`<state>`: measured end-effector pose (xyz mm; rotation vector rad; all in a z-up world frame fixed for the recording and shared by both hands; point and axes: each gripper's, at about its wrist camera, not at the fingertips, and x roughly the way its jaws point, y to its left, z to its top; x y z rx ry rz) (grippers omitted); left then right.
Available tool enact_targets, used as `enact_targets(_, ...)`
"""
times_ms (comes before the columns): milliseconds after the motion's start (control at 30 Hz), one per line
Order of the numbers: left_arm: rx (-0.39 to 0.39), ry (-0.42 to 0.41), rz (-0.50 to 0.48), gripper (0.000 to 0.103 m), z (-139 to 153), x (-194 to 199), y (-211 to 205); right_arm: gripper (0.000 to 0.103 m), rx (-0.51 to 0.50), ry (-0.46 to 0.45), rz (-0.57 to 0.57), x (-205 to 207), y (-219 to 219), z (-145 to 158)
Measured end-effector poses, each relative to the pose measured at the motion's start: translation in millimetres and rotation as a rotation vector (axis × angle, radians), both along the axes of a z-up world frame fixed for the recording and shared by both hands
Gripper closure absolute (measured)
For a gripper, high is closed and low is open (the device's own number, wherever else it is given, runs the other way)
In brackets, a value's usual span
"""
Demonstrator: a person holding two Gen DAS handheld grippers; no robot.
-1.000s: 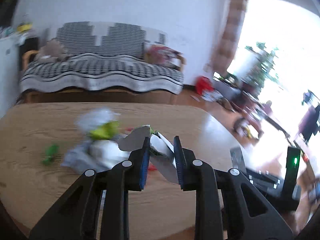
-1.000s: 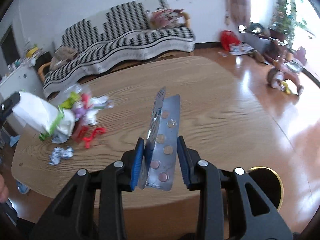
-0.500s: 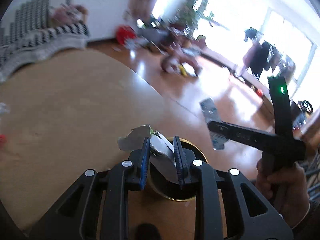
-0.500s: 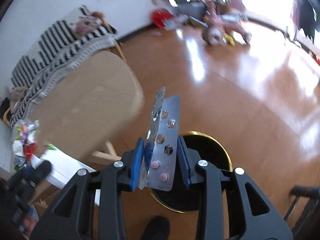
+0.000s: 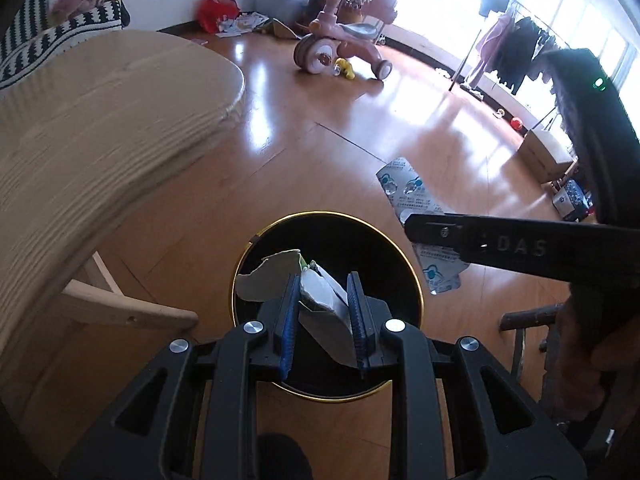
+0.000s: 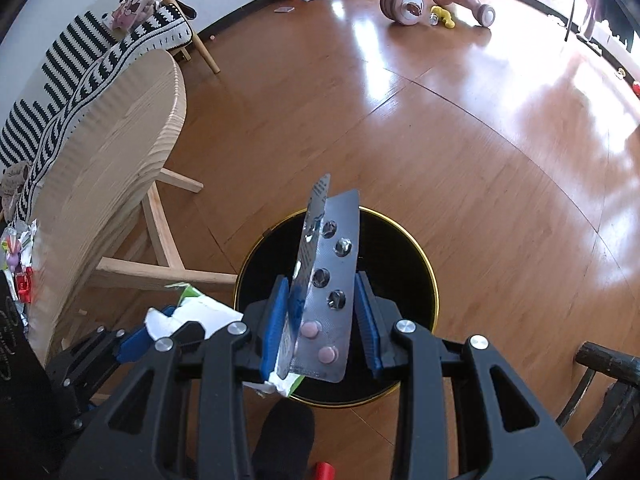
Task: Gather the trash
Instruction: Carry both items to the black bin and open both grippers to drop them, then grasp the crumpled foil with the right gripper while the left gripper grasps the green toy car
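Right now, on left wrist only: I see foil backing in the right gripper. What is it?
Observer: Two blister packs, clamped in the right gripper; two pink pills sit in the front one.
Operator: Lined up with the bin?
Observer: In the right wrist view the packs stand in front of the mouth of the black gold-rimmed bin.
Operator: Anything on the table?
Observer: A pile of wrappers on the wooden table, at the picture's left edge.
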<state>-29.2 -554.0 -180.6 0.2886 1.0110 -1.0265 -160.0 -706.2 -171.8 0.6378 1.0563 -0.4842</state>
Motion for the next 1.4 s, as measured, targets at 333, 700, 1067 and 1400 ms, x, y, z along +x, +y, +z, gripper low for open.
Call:
enact_targets(333,-0.008,-0.006,-0.016,0.04,-2.8,-3.9,6.9,0.034,-0.023,-0.028,-0.056,-3.7,-1.3,14.3)
enact_targets(700,-0.086,-0.185,0.057,0.006,90.5,10.6,97.1,0.018,-0.149,-0.209,0.01,36.3,58.7,88.5)
enact_targets(1067,-0.043,-0.222,0.47,0.006,151.3,83.4,343.1,0.011,-0.168,-0.356,0.424,156.6,274.8,156.5)
enact_targets(1400,0.138,-0.406,0.749,0.006,145.5,118.8,516.5,0.011,-0.126,-0.325,0.767,218.9,477.8,137.0)
